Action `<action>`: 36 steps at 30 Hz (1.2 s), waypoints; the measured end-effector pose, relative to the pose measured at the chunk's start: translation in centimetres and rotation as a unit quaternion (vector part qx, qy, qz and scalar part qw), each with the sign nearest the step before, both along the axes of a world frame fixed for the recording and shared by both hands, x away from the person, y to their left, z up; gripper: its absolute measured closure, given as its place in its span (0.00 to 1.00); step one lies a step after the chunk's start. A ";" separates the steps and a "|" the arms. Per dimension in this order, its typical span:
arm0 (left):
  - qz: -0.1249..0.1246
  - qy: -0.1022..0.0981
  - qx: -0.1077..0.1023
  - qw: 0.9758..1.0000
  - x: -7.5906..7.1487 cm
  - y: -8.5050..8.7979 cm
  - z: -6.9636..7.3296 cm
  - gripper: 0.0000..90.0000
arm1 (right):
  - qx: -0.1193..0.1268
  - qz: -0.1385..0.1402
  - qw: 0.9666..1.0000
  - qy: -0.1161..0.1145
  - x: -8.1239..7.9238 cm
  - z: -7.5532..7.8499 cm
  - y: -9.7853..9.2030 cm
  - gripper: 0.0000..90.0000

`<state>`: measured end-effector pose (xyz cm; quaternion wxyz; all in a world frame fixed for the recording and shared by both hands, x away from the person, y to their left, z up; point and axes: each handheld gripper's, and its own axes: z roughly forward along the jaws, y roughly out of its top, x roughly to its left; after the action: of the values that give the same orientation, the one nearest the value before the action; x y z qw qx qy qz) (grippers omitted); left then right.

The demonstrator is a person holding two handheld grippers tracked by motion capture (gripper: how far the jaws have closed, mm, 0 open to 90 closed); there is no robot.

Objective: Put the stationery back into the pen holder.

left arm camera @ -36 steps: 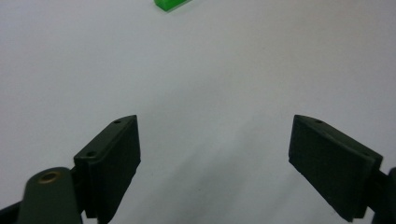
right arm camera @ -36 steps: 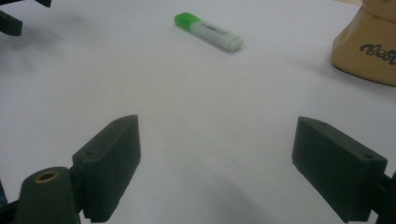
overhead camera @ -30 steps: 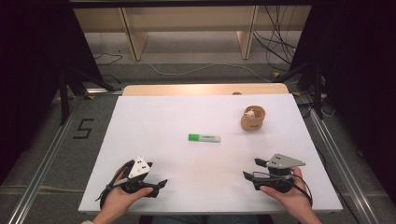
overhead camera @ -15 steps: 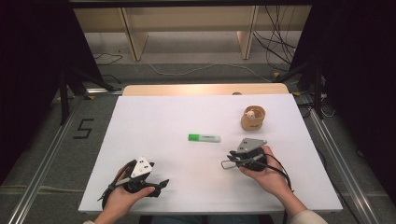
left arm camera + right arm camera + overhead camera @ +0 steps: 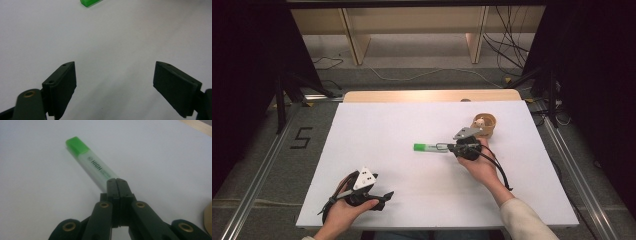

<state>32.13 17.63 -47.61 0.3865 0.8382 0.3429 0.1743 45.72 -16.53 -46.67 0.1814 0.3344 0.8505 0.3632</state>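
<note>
Near the middle of the white table point(image 5: 377, 125), the green highlighter point(image 5: 428, 147) is lying flat, its right end just at the tips of the right gripper point(image 5: 443, 146). The jaws have just been closing and are now pressed together with nothing between them, so they are only touching or nudging the pen. I think the smooth, rounded plastic body may be sliding or rolling away, perhaps towards the round wooden cup point(image 5: 484, 125) at the right. The left gripper point(image 5: 115, 85) is resting near the front edge, its flat black pads wide apart.
</note>
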 end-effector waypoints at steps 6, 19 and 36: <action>-0.001 0.001 -0.003 1.000 0.1 0.0 -0.1 0.21 | 0.006 -0.017 1.000 0.004 2.6 -0.4 0.5 1.00; 0.001 0.002 -0.003 1.000 0.2 0.0 -0.2 0.21 | 0.003 -0.023 1.000 0.011 4.1 -1.7 0.7 1.00; 0.003 0.003 -0.003 1.000 0.2 0.2 -0.1 0.21 | -0.008 0.001 1.000 0.028 3.6 -2.0 1.1 1.00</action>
<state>32.34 17.81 -47.72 0.3876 0.8364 0.3473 0.1719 49.35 -15.47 -48.62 0.1593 0.3419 0.8585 0.3473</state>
